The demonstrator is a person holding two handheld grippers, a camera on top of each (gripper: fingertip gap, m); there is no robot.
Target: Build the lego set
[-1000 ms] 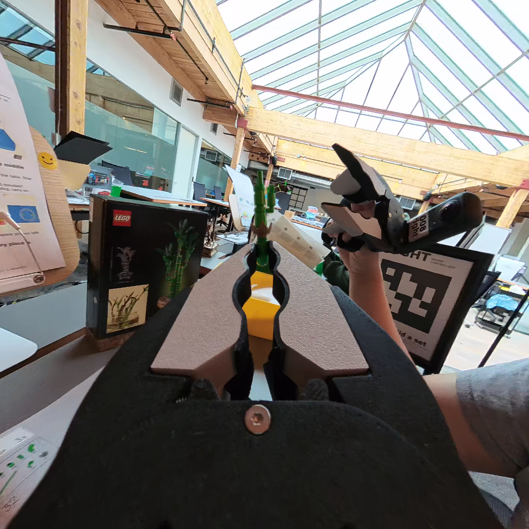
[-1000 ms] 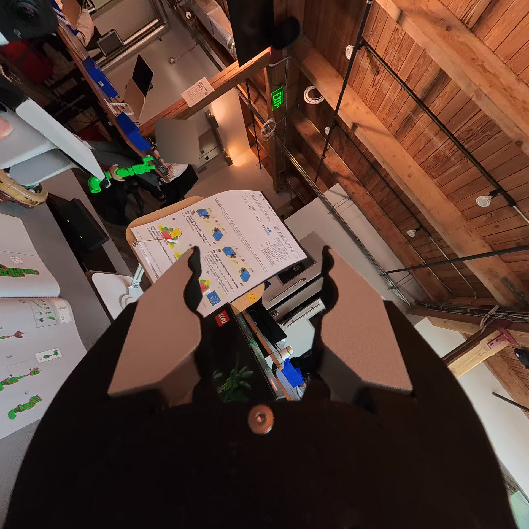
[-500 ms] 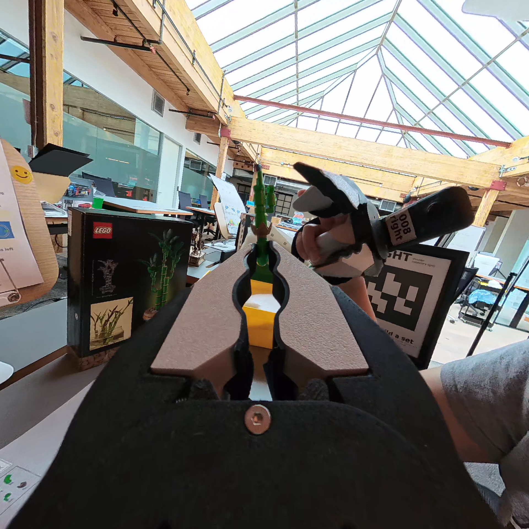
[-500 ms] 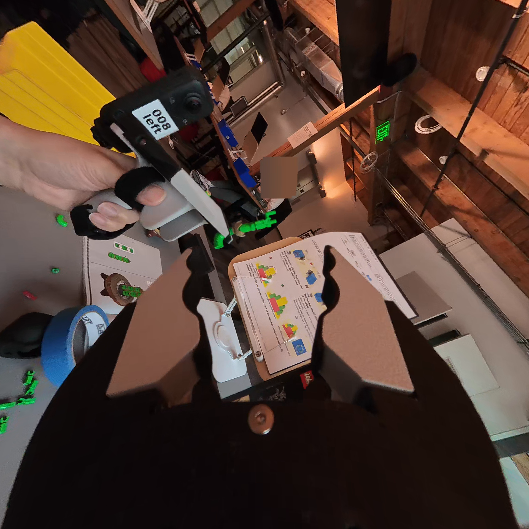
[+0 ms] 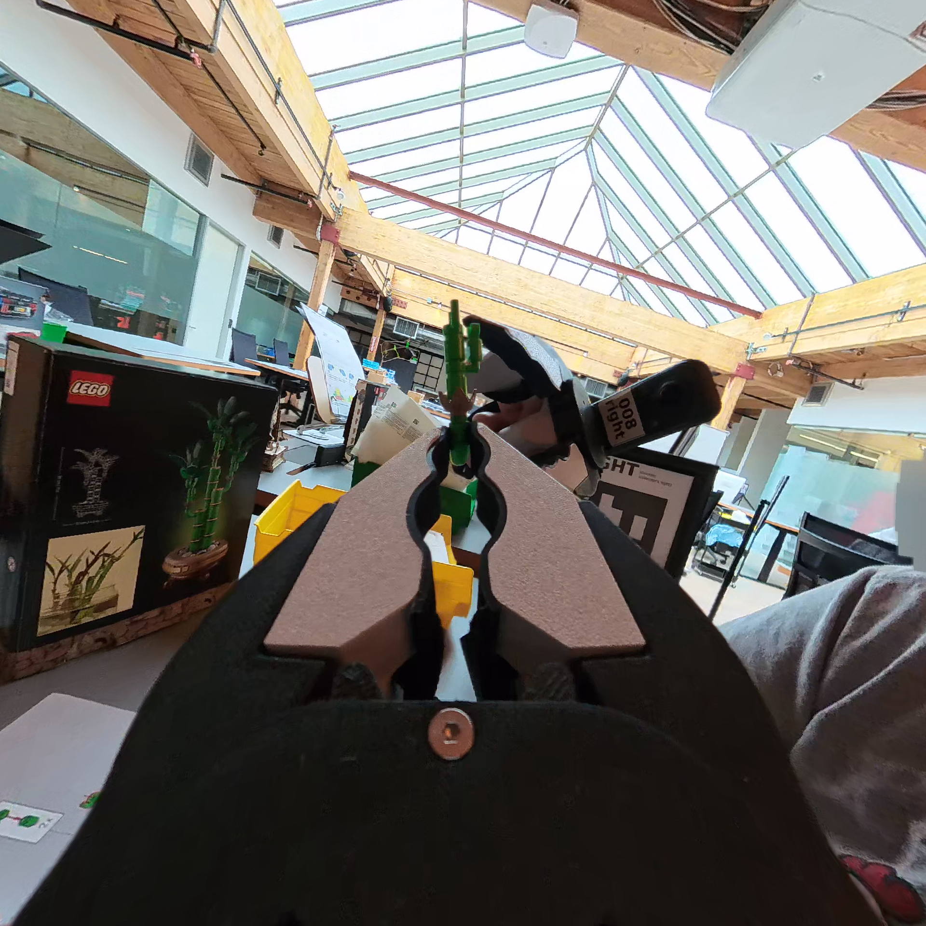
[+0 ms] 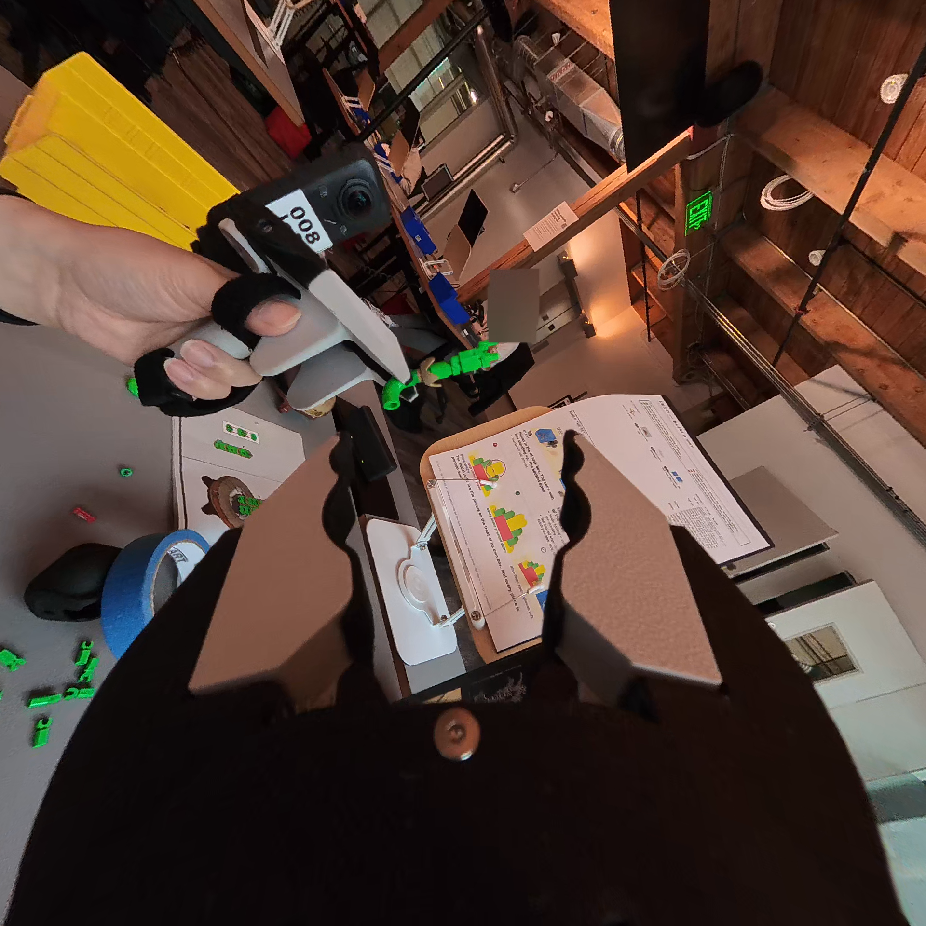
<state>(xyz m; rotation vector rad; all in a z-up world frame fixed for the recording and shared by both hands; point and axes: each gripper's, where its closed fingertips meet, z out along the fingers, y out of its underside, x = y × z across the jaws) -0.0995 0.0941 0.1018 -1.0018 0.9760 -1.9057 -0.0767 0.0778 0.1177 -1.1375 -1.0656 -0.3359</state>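
Note:
My left gripper (image 5: 458,441) is shut on a green bamboo stalk (image 5: 458,371) with a brown collar, held upright in the air. The stalk also shows in the right wrist view (image 6: 446,368), sticking out of the left gripper (image 6: 401,373), which a hand holds. My right gripper (image 6: 451,446) is open and empty, a little short of the stalk. In the left wrist view the right gripper (image 5: 506,361) sits just right of the stalk's top, open. Several loose green pieces (image 6: 60,686) lie on the grey table (image 6: 60,451). An open instruction booklet (image 6: 235,466) lies there too.
The black set box (image 5: 125,491) stands at the left. Yellow bins (image 5: 295,516) and a green bin (image 5: 451,501) sit behind. A blue tape roll (image 6: 145,581), a black object (image 6: 65,581), a small red piece (image 6: 82,513) and a clipboard stand with a sheet (image 6: 576,511) are on the table. Some 4 cm of space lies between my two pairs of fingers. The blue tape roll (image 6: 145,581) is about equally far from each gripper, around 25 cm.
My right gripper has swung down and in towards the stalk's top, staying open. My left gripper has kept its hold on the stalk and turned slightly right.

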